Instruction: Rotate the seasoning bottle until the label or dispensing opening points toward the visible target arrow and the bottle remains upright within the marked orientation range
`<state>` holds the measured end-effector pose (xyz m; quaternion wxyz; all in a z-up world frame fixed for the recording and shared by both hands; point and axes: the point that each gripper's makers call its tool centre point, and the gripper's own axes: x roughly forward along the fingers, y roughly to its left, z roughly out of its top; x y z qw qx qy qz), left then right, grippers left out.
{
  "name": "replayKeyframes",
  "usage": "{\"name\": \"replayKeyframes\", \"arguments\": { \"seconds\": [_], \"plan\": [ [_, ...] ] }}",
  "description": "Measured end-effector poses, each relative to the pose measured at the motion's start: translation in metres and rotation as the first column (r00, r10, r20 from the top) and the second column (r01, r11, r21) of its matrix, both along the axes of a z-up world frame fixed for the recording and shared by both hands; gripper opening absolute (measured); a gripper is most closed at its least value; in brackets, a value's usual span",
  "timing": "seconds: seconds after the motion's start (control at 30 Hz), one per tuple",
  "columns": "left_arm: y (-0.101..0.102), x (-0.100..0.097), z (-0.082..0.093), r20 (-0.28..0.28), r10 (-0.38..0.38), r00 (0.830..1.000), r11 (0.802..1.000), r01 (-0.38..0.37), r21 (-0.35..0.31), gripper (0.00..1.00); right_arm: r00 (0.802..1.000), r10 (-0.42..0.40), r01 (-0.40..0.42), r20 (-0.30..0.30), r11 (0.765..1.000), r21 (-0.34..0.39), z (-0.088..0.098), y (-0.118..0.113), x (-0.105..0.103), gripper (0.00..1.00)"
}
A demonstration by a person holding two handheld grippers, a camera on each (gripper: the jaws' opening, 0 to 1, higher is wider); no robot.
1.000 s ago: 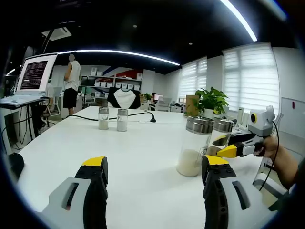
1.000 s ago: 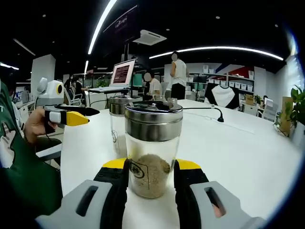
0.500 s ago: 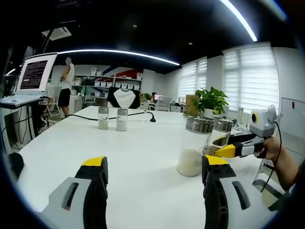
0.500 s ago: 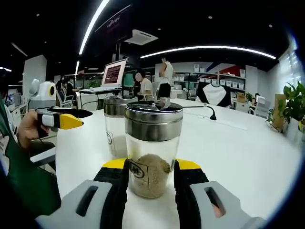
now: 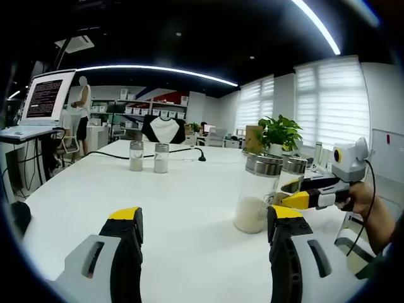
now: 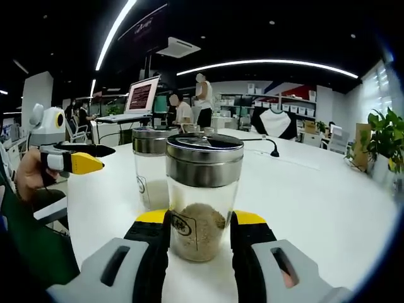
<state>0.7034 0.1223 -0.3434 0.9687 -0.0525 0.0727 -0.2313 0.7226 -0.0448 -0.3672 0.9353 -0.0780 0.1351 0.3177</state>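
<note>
The seasoning bottle is clear glass with a steel lid and brown grains, and it stands upright on the white table. My right gripper is shut on its lower half, and a small label faces the left jaw. A second bottle holding white grains stands just behind it to the left. In the left gripper view that white-grain bottle is in front and the gripped bottle is behind it, with the right gripper reaching in from the right. My left gripper is open over bare table; it also shows as the left gripper, held by a hand.
Two small shakers stand far back on the table by a black cable. A laptop sits on a stand at the left. A potted plant is at the far right edge. People stand in the office behind.
The background in the right gripper view has slid left while the brown-grain bottle stays between the jaws, so that camera has turned. In the left gripper view a far person walked left.
</note>
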Motion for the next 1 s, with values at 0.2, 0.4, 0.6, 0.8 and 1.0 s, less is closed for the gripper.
{"name": "replayKeyframes", "arguments": {
  "seconds": [0.2, 0.4, 0.6, 0.8, 1.0],
  "plan": [
    [-0.002, 0.0, 0.0, -0.001, -0.005, 1.0, 1.0, 0.005, 0.0, 0.85, 1.0, -0.015, 0.015, 0.005, 1.0, -0.012, 0.0, 0.001, 0.0, 0.36],
    [0.0, 0.0, 0.0, -0.002, -0.001, 1.0, 1.0, 0.001, -0.001, 0.85, 1.0, -0.026, 0.027, 0.008, 0.999, -0.019, 0.0, 0.001, 0.0, 0.37],
    [0.001, 0.0, 0.001, 0.0, 0.0, 1.0, 1.0, 0.0, -0.002, 0.85, 0.999, -0.041, 0.041, -0.009, 0.999, -0.002, 0.001, 0.0, -0.002, 0.38],
    [0.001, 0.0, 0.001, 0.001, 0.0, 1.0, 1.0, 0.0, -0.002, 0.85, 0.998, -0.059, 0.059, 0.013, 0.998, 0.004, 0.008, -0.005, -0.01, 0.38],
    [0.0, 0.0, 0.0, 0.0, 0.001, 1.0, 1.0, -0.001, 0.0, 0.85, 0.995, -0.101, 0.1, 0.015, 0.995, 0.03, 0.011, -0.016, -0.019, 0.41]
  ]
}}
